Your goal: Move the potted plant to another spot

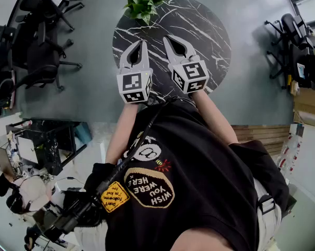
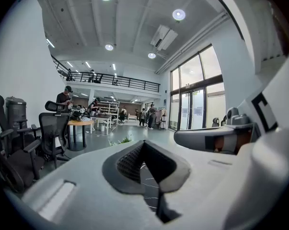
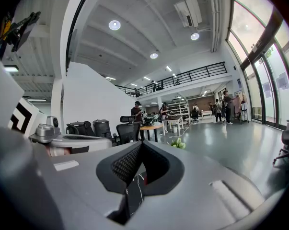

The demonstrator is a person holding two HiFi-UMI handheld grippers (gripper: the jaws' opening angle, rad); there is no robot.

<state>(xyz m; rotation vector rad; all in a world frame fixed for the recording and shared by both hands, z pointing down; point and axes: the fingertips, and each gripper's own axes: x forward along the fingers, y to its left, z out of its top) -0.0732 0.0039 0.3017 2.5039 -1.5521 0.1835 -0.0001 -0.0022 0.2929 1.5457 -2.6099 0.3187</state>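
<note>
Task not begun: potted plant (image 1: 145, 1) sits untouched at the far rim of the round marble tabletop (image 1: 204, 30), upper middle of the head view, well apart from both grippers. Left gripper (image 1: 139, 43) and right gripper (image 1: 176, 42) hover over the near half, jaws pressed together on nothing. Readable print: a shirt patch, upside down, "WISH YOU WERE HERE".

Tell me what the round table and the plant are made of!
The table looks like polished black marble, or a print that copies it: white veins run across a smooth dark top. Which of the two, I can't tell. The plant has bright green pointed leaves; from up here they could be real or plastic.
</note>
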